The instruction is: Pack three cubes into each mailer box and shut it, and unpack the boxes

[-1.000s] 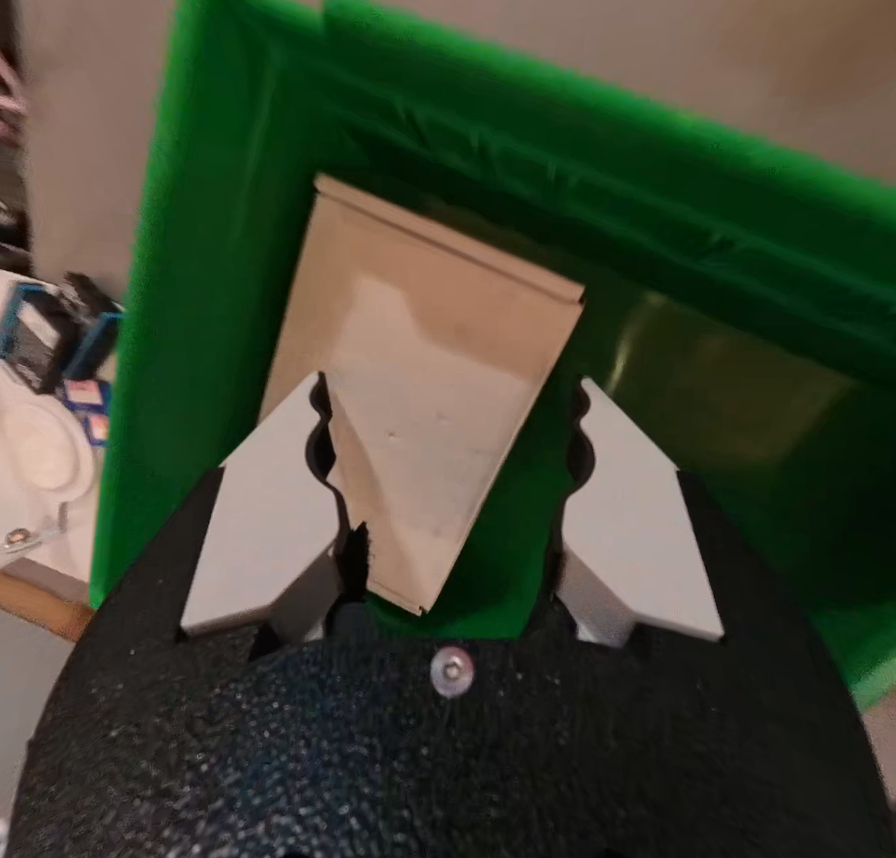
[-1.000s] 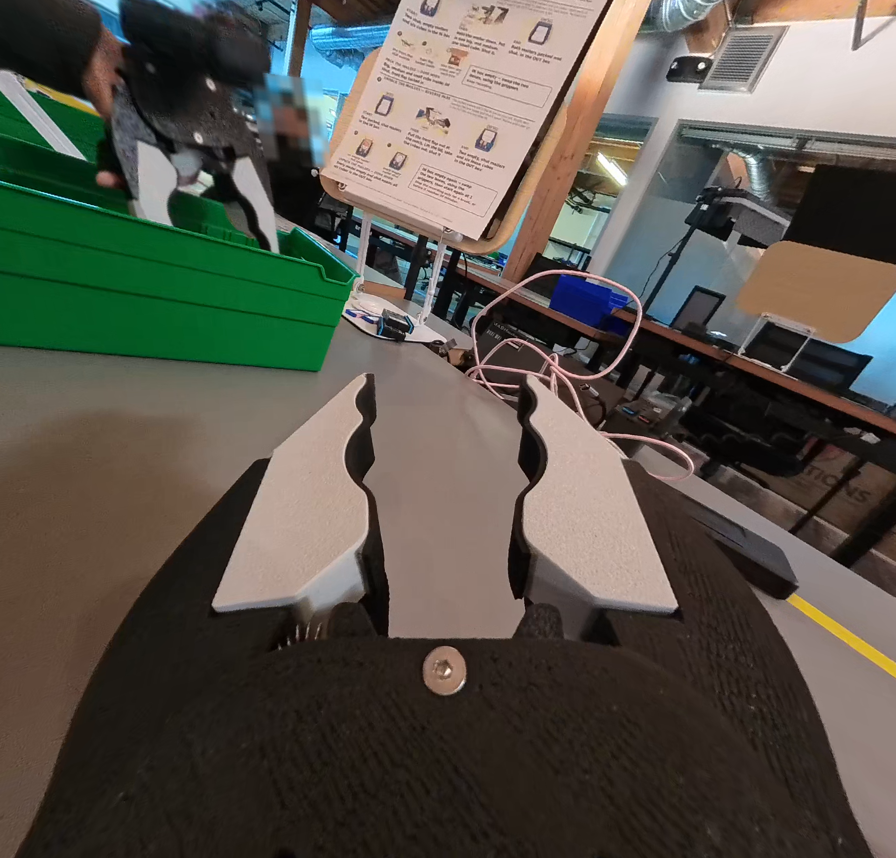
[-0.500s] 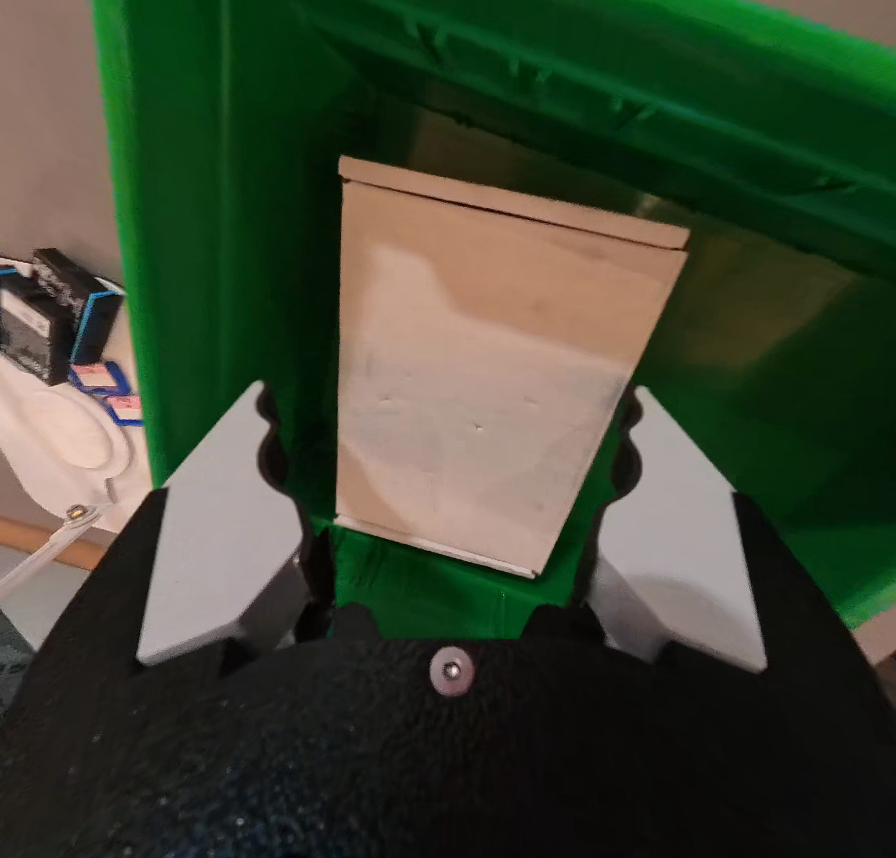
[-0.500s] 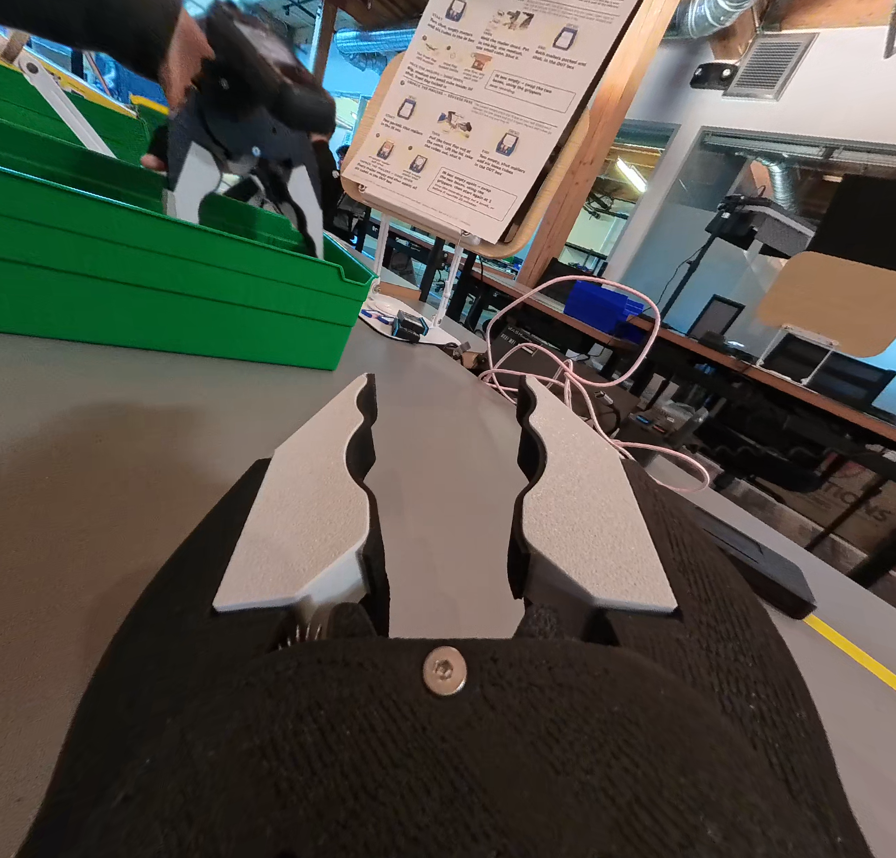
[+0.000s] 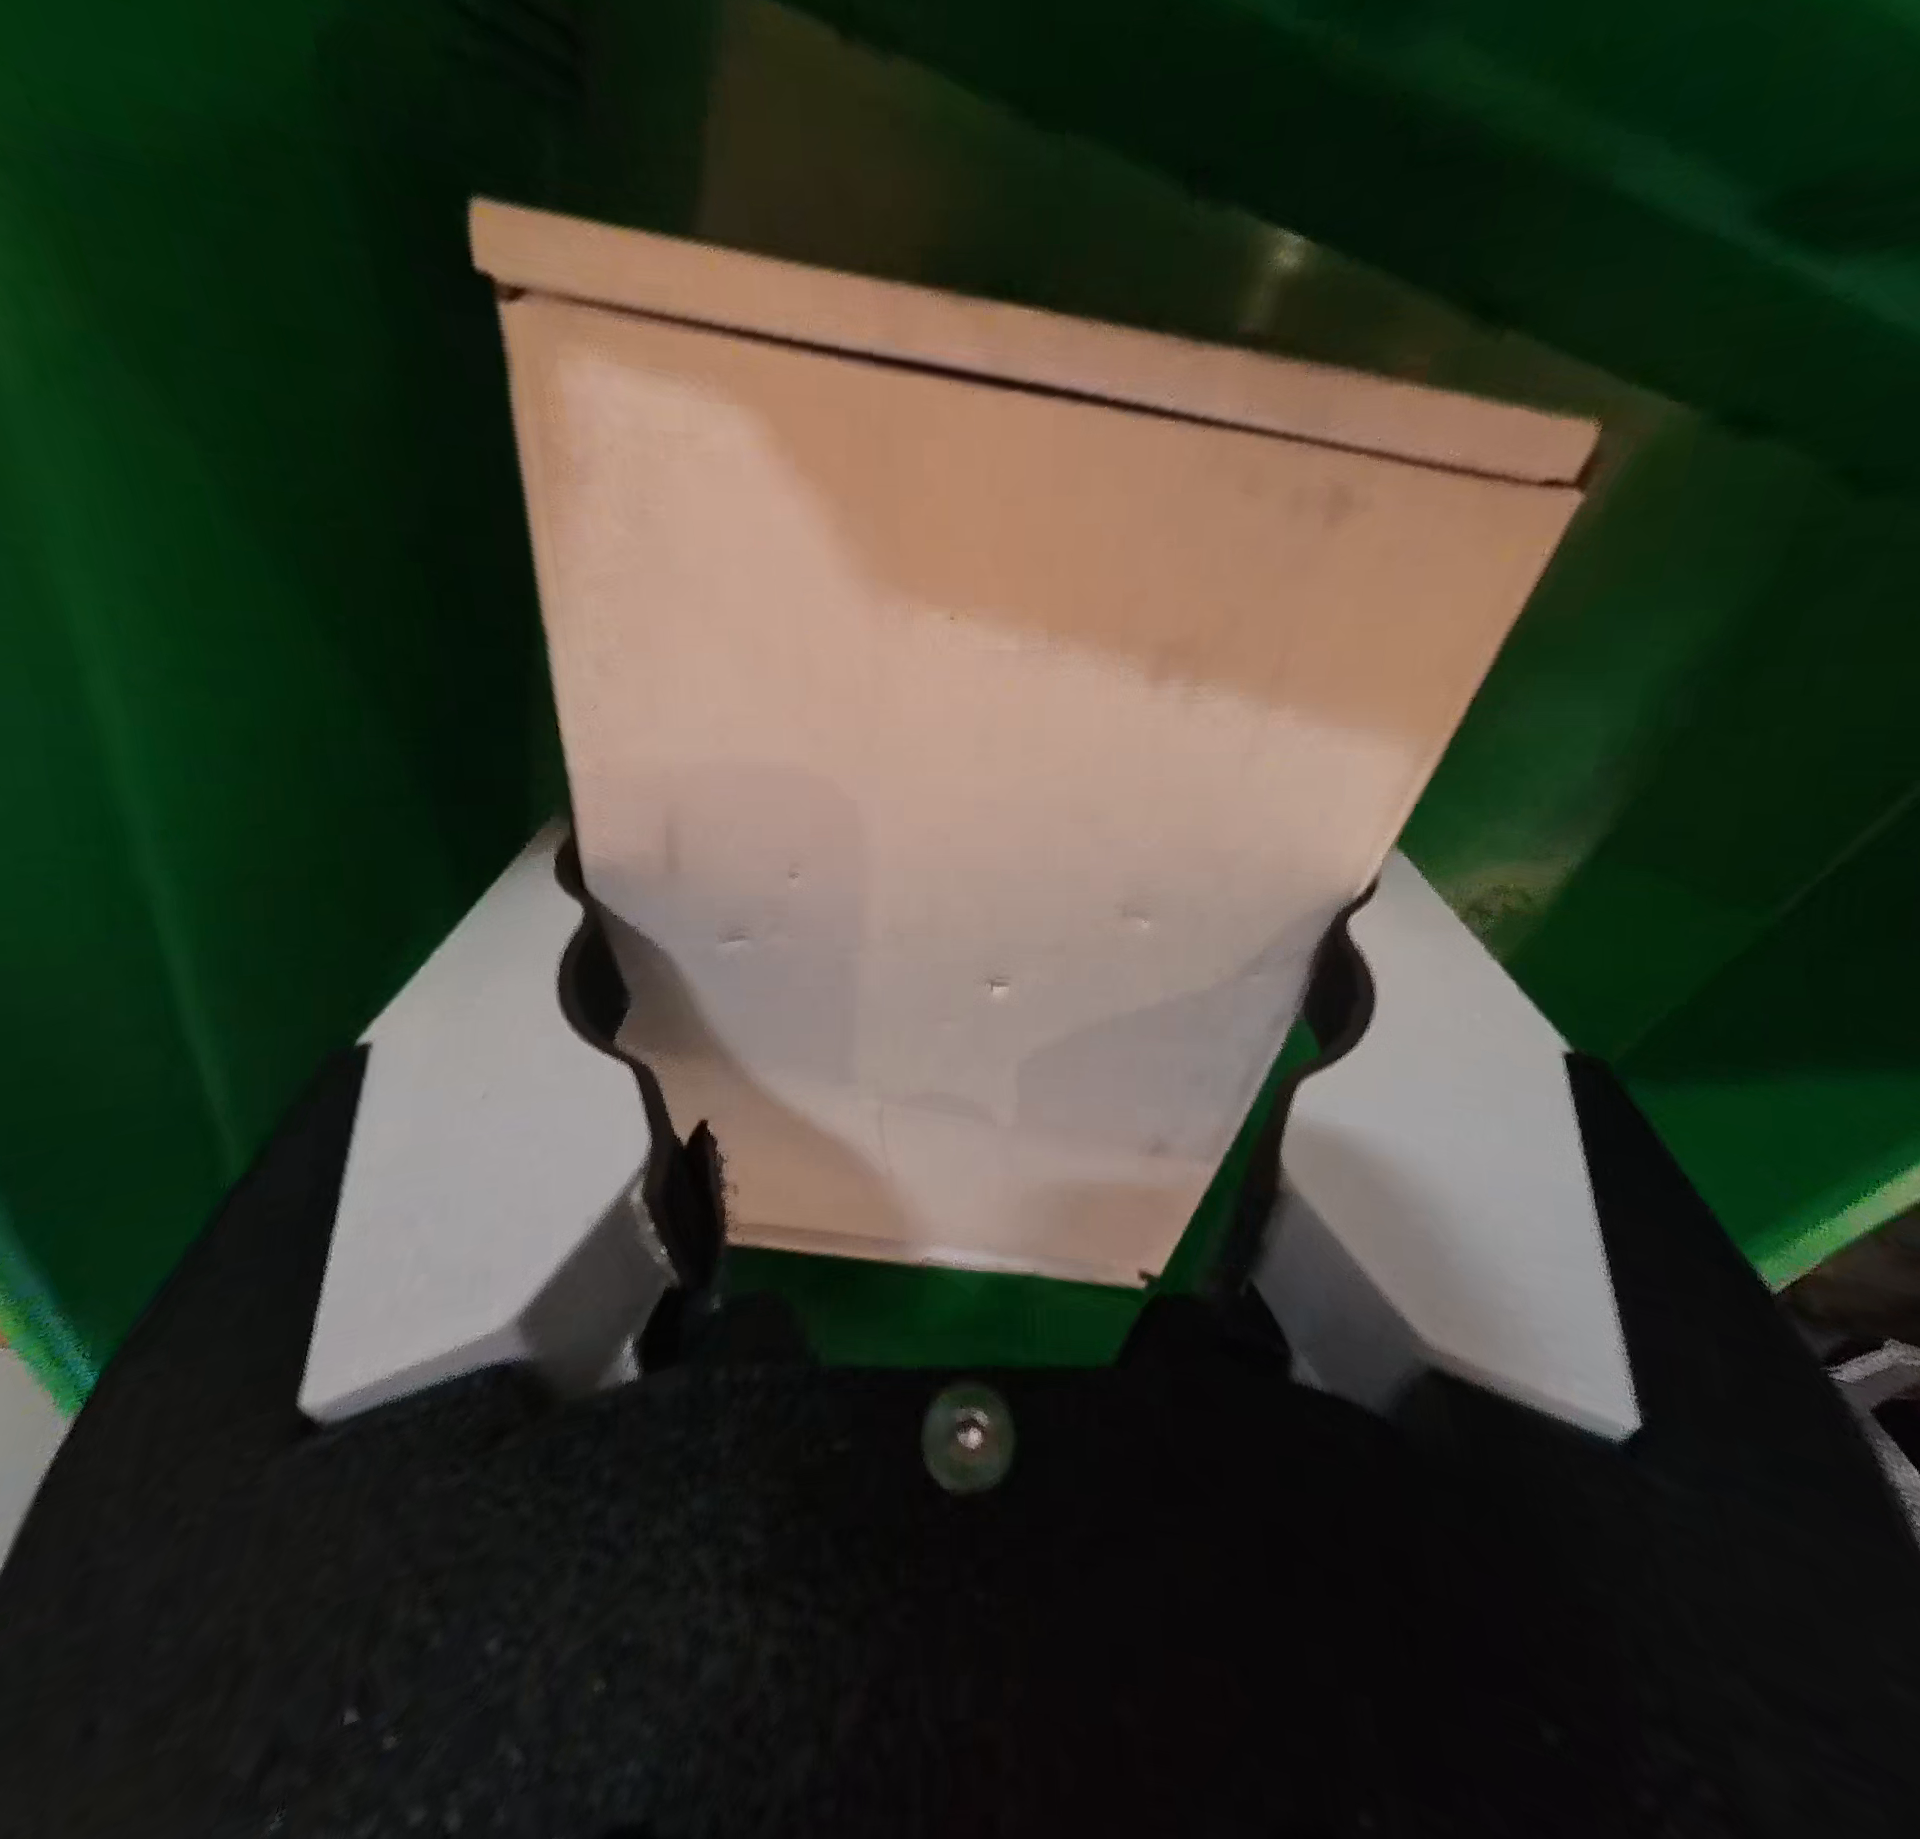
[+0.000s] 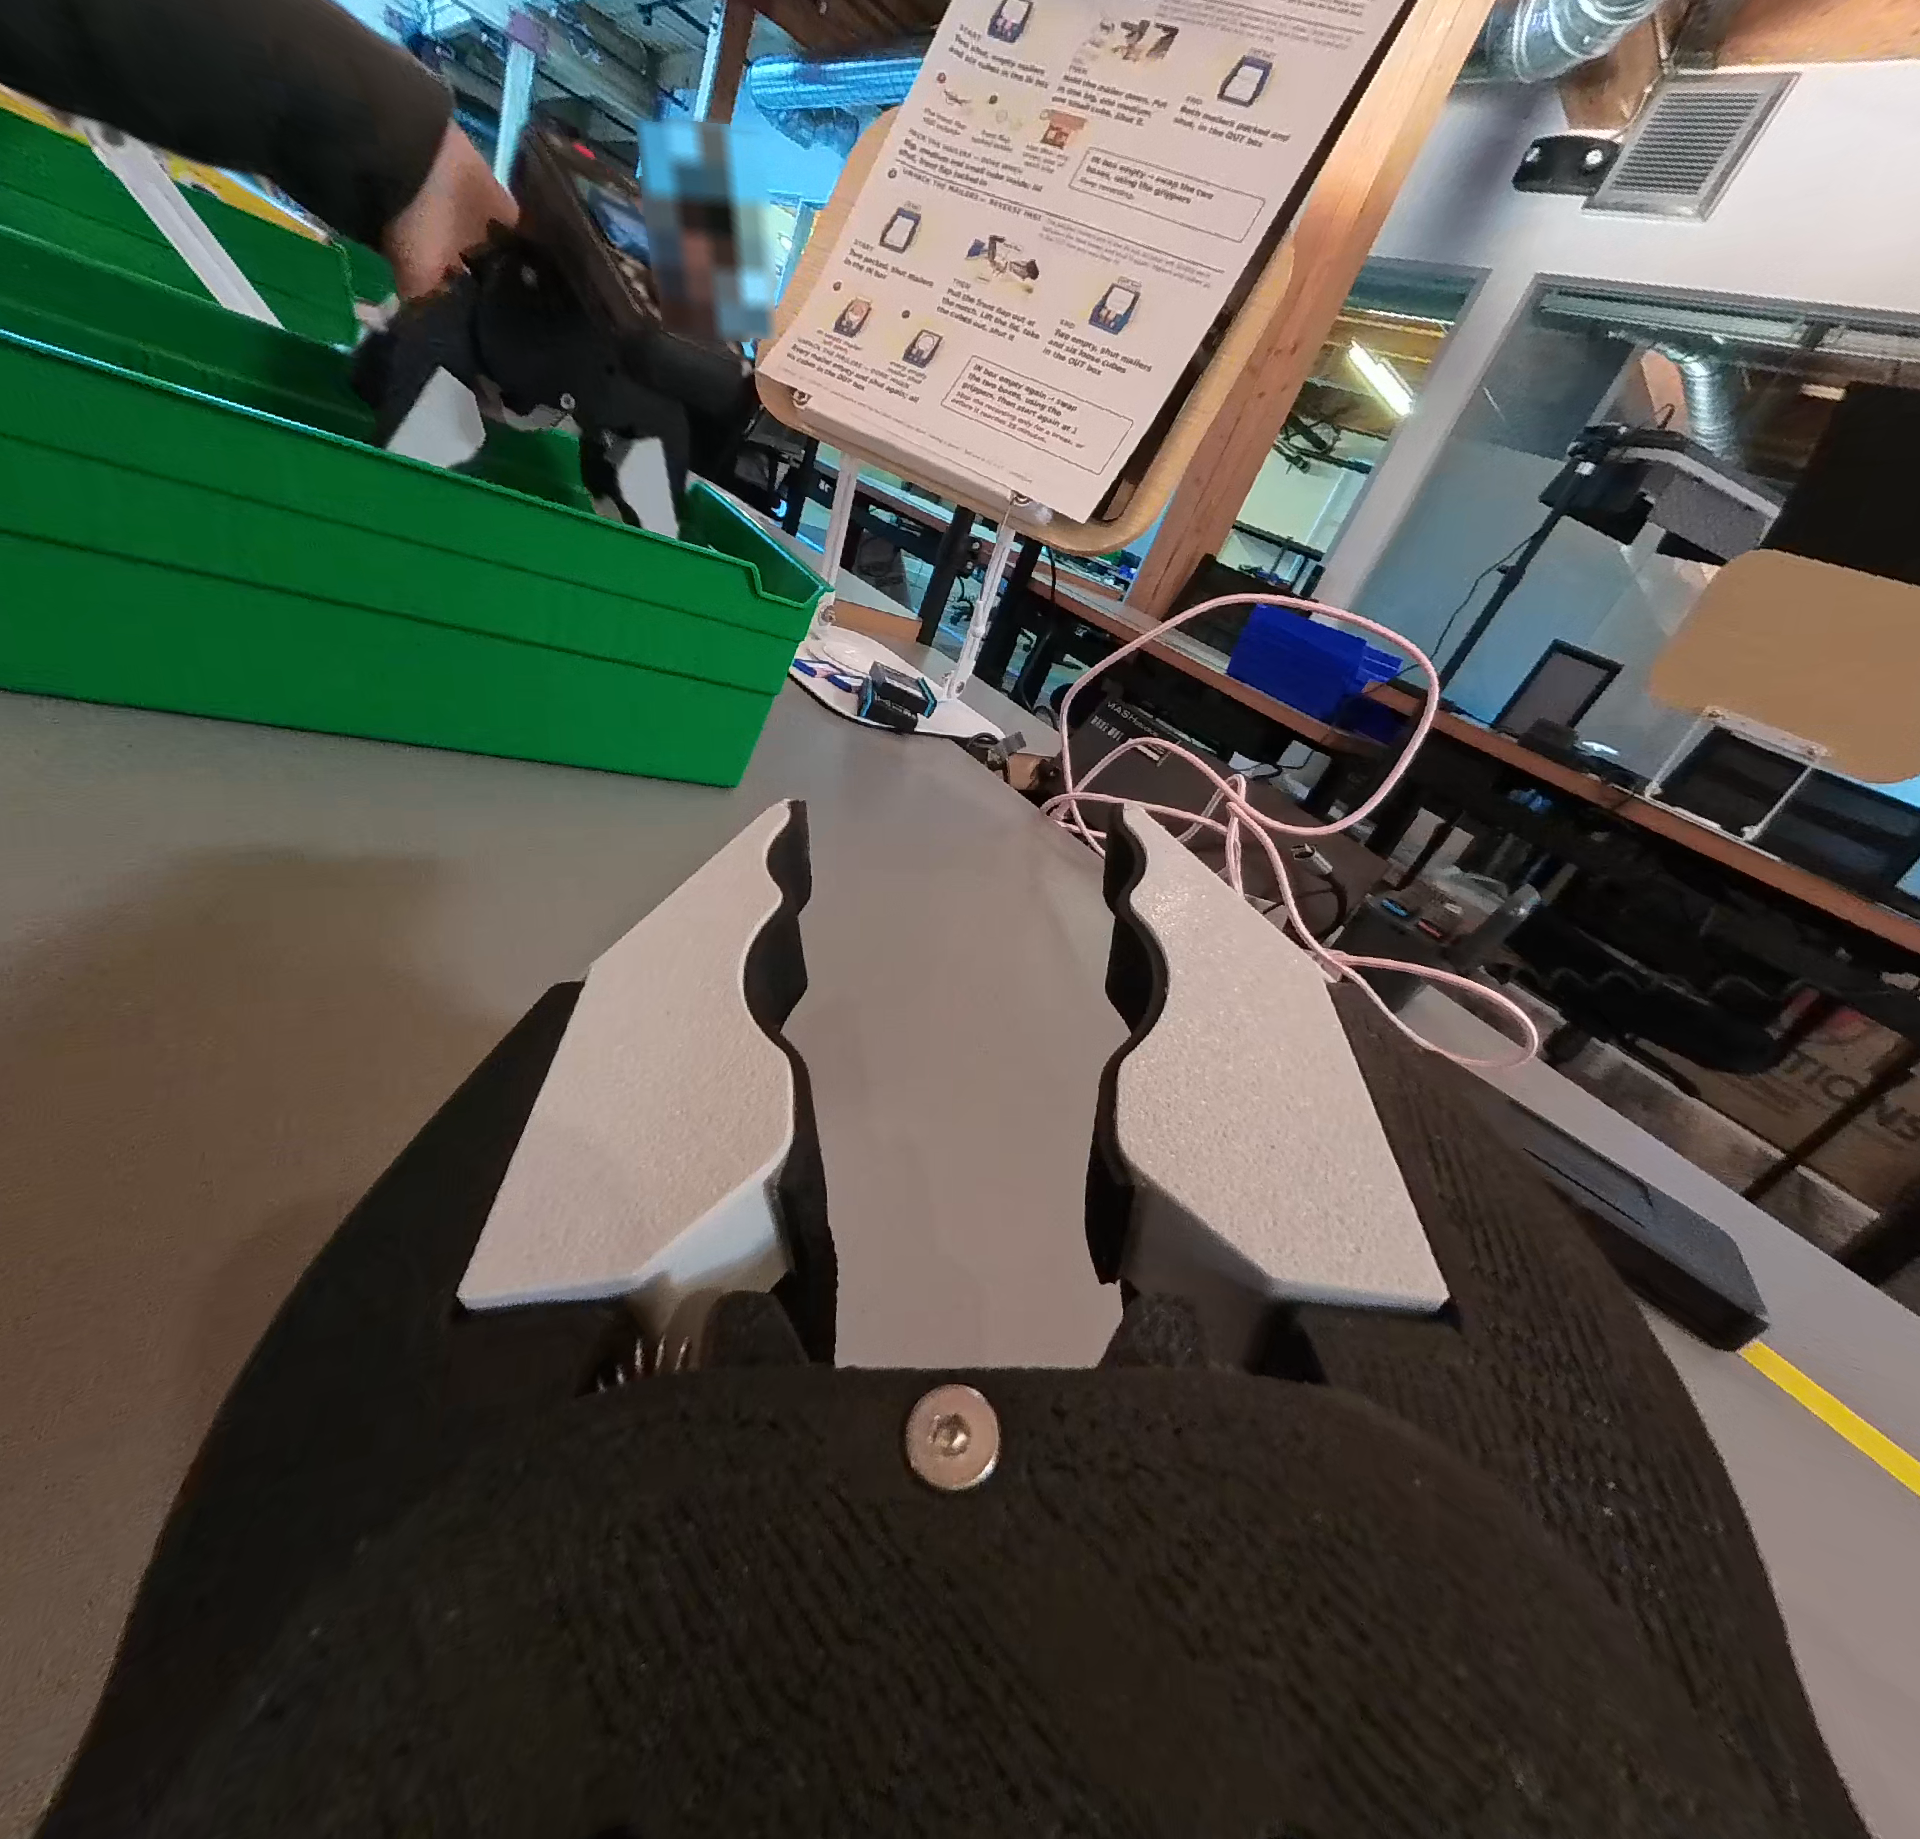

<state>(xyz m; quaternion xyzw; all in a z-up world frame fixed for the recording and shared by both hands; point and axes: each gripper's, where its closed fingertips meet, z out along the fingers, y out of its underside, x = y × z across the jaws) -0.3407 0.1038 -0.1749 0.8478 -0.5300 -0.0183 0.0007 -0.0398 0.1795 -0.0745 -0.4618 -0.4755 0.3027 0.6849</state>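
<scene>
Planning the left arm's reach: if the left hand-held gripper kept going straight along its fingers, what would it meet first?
Probably the cardboard mailer box, already between the fingers of the left hand-held gripper; beyond it, the green bin.

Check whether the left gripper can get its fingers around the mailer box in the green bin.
Probably yes. The left gripper is spread wide, straddling the closed mailer box inside the green bin; nothing blocks either side, though pad contact isn't clear.

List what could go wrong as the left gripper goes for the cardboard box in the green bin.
1. The left gripper straddles the closed cardboard box at its near end only; lifted from there, the box might tilt or slip.
2. The green bin walls stand close around it, so a finger could catch them.
</scene>
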